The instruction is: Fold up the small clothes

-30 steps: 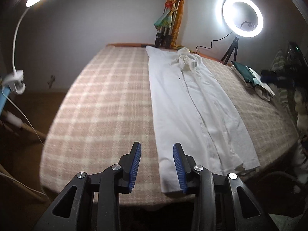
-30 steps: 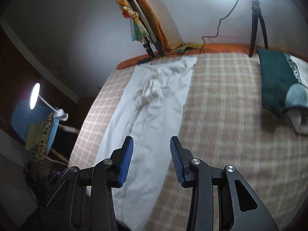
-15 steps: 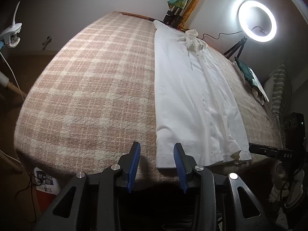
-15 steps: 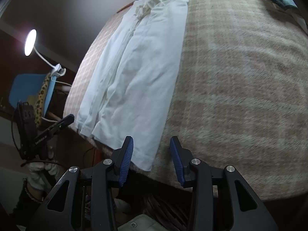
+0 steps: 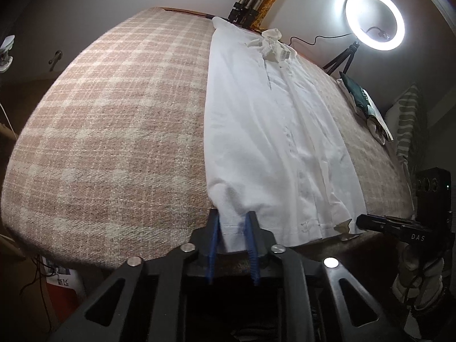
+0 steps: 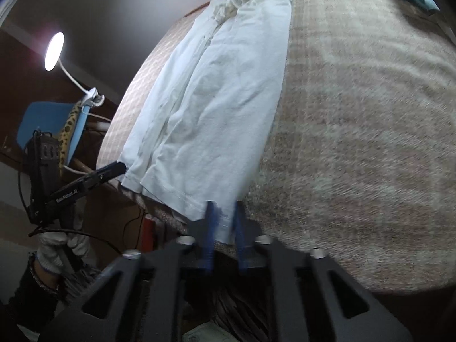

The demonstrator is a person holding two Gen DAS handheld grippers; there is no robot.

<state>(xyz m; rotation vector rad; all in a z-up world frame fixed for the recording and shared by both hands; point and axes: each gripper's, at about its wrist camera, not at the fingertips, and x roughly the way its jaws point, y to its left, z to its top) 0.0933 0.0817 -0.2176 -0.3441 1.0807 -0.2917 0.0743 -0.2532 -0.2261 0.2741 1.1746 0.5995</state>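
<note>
A long white shirt, folded into a narrow strip, lies lengthwise on the pink plaid blanket. Its collar is at the far end and its hem at the near edge. My left gripper is at the hem's left corner; its jaws are closing and the cloth bunches between the blue pads. In the right wrist view the shirt runs away from my right gripper, which is shut on the hem's right corner. Each gripper shows in the other's view: the right gripper and the left gripper, both at the hem.
A lit ring light on a tripod stands at the far right. A dark green garment lies on the blanket's right edge. A tripod draped with colourful cloth stands behind the collar. A desk lamp, a blue chair and a gloved hand are on the left.
Both grippers came down to the shirt's near hem, the right one travelling furthest. Their jaws went from wide open to narrowed onto the hem corners, and the cloth now puckers at the left one.
</note>
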